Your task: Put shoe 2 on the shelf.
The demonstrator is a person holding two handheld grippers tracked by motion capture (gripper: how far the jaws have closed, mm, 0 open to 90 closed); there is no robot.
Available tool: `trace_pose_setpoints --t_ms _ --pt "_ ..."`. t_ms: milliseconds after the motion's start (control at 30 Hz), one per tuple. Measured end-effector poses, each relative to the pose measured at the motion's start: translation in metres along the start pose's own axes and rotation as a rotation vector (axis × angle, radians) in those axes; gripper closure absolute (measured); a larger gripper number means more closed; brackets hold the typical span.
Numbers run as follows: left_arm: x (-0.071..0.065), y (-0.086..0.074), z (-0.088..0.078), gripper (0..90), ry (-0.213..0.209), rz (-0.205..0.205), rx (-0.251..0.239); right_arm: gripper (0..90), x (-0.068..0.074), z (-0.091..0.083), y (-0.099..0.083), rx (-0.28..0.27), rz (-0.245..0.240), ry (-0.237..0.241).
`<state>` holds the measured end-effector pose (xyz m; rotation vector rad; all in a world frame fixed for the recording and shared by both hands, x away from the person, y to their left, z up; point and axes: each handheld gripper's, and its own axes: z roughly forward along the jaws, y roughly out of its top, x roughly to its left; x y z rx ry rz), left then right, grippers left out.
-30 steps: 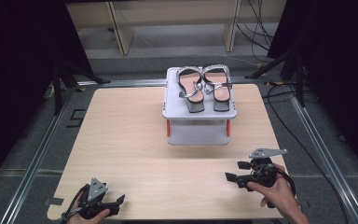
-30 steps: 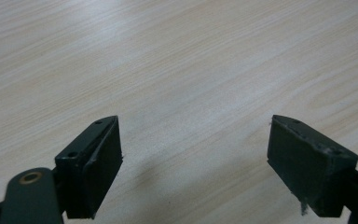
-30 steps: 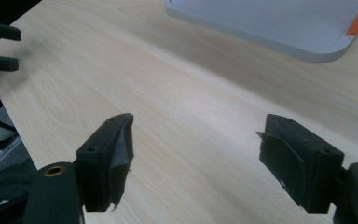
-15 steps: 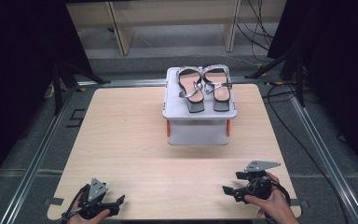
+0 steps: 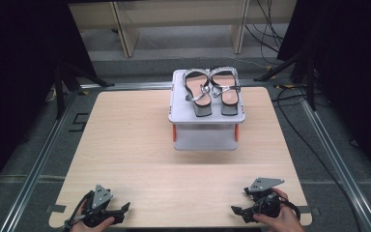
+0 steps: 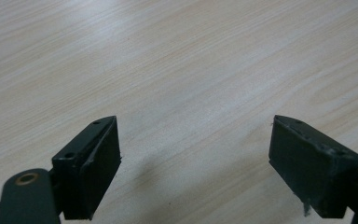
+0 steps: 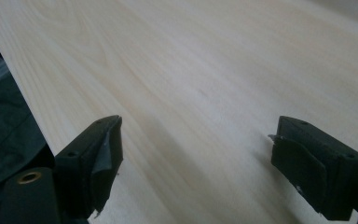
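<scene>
The left tongs (image 5: 121, 211) are resting at the near left corner of the pale wooden worktop (image 5: 135, 145), gripped in the person's left hand (image 5: 89, 223), with the jaws spread wide and gripping nothing. In the left gripper view, the left tongs (image 6: 193, 161) are showing only bare wood grain between the two black jaws.

The right tongs (image 5: 239, 204) are sitting at the near right corner, held in the right hand (image 5: 280, 220), pointing to the left along the front edge. Their jaws have just been opening and are now standing wide, with nothing lying between them. In the right gripper view, the right tongs (image 7: 196, 161) are looking low across the board, and the worktop's edge is running down the left side of that view.

Farther off, past the middle of the worktop, a light grey two-tier plastic rack with orange legs (image 5: 206, 135) is standing near the far edge. A pair of black heeled sandals with sparkling silver straps (image 5: 211, 89) is lying side by side on its top shelf, heels toward the person, the two sandals touching or nearly touching. Both tongs are staying well apart from the rack and the sandals.
</scene>
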<state>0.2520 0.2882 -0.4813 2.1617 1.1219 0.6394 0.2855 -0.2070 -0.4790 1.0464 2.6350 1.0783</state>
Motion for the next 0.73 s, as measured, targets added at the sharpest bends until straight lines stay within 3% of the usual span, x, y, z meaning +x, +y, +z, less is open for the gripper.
trace_pose_setpoints --t_ms 133,200,267,400,467,533,667,733 --pt "0.0004 0.0003 0.0001 16.2 0.0 0.005 0.0 16.7 0.0028 -0.0005 -0.0029 0.007 -0.009 -0.003" --pt "0.0002 0.0002 -0.0001 16.2 -0.001 -0.001 -0.001 16.7 0.0057 -0.0024 -0.0041 0.017 0.016 0.002" --pt "0.0007 0.0005 0.0003 16.2 -0.001 0.004 -0.002 16.7 0.0037 -0.0027 -0.0041 0.015 -0.031 -0.005" --pt "0.0001 0.0004 0.0001 16.1 0.001 -0.003 0.0 16.7 0.0062 -0.0034 -0.0024 0.006 -0.053 -0.012" --pt "-0.004 -0.0003 0.0004 16.1 -0.013 -0.068 -0.021 16.7 0.0074 -0.0035 -0.0017 0.001 -0.067 -0.012" --pt "-0.0022 0.0 0.0003 16.1 0.001 -0.042 -0.009 16.7 0.0078 -0.0036 -0.0011 -0.002 -0.079 -0.015" --pt "-0.0042 -0.0005 0.0002 16.1 -0.001 -0.071 -0.007 16.7 0.0087 -0.004 -0.0004 -0.005 -0.081 -0.013" --pt "-0.0031 -0.0001 0.0003 16.1 -0.002 -0.055 -0.006 16.8 0.0086 -0.0039 0.0 -0.007 -0.091 -0.013"
